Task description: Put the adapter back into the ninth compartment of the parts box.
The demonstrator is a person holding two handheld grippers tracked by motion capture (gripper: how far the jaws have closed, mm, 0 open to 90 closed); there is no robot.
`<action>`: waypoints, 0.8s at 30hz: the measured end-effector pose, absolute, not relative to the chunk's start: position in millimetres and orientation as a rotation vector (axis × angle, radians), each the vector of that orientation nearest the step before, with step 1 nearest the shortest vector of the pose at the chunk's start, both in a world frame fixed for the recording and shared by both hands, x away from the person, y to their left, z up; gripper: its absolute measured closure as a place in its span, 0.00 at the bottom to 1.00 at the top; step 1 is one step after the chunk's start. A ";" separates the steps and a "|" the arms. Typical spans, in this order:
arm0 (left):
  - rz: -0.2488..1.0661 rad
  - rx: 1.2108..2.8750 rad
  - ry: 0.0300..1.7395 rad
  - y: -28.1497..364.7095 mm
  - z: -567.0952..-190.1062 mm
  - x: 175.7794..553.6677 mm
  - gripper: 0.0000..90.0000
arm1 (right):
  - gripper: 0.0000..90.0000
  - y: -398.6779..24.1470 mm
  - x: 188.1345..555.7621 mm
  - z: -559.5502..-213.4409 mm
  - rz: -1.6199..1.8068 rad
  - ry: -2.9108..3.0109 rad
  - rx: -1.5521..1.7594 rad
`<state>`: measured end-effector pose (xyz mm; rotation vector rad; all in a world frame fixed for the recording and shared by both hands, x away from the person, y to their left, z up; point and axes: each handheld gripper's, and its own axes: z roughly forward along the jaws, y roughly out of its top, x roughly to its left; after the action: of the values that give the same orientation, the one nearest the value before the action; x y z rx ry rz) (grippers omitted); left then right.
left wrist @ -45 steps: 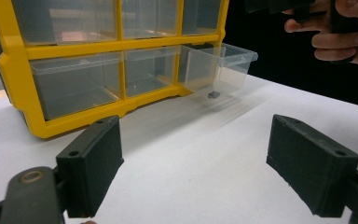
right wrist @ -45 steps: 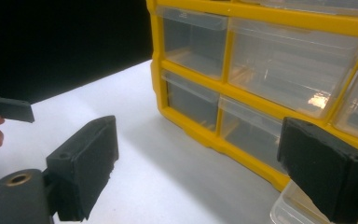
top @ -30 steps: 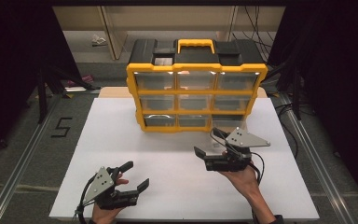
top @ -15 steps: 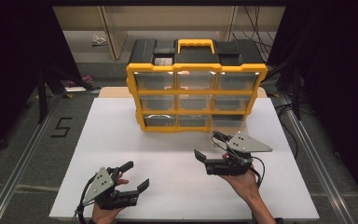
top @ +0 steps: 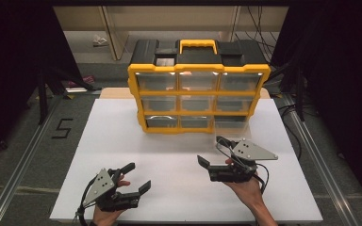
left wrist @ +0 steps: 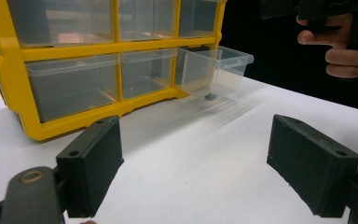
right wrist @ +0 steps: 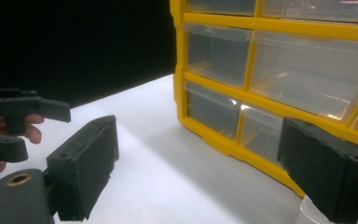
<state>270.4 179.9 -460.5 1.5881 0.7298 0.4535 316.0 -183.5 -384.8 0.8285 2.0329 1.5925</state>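
A yellow organizer cabinet [top: 198,92] with clear drawers and a black top stands at the back of the white table [top: 169,150]. Its bottom right drawer [top: 231,126] is pulled out; in the left gripper view this drawer [left wrist: 221,70] holds a small dark piece [left wrist: 209,96]. My left gripper [top: 137,175] is open near the front left edge, with nothing between its jaws [left wrist: 200,172]. In front of the pulled drawer my right gripper [top: 210,150] is held open and empty, apart from it. The right gripper view looks between the open jaws [right wrist: 205,170] at the cabinet [right wrist: 279,70].
A carrying handle [top: 197,44] tops the cabinet. Metal rails run along both table sides, and a floor mark "5" [top: 62,128] lies left. The other hand and gripper [right wrist: 18,116] appear at the left of the right gripper view.
My right gripper has drifted a little back toward the near edge, away from the pulled drawer. The left gripper has stayed put.
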 end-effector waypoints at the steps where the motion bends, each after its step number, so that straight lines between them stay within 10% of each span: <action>1: 0.454 1.588 0.730 179.9 -460.5 270.4 0.19 | 0.15 -184.2 315.5 -385.6 1.593 2.030 0.826; 24: 0.453 1.590 0.726 179.6 -460.4 270.0 0.19 | 0.16 -193.5 306.4 -395.4 1.605 1.995 0.832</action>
<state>270.0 179.6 -460.4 1.5898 0.7259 0.4525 306.4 -193.5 -395.4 0.8325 1.9945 1.6048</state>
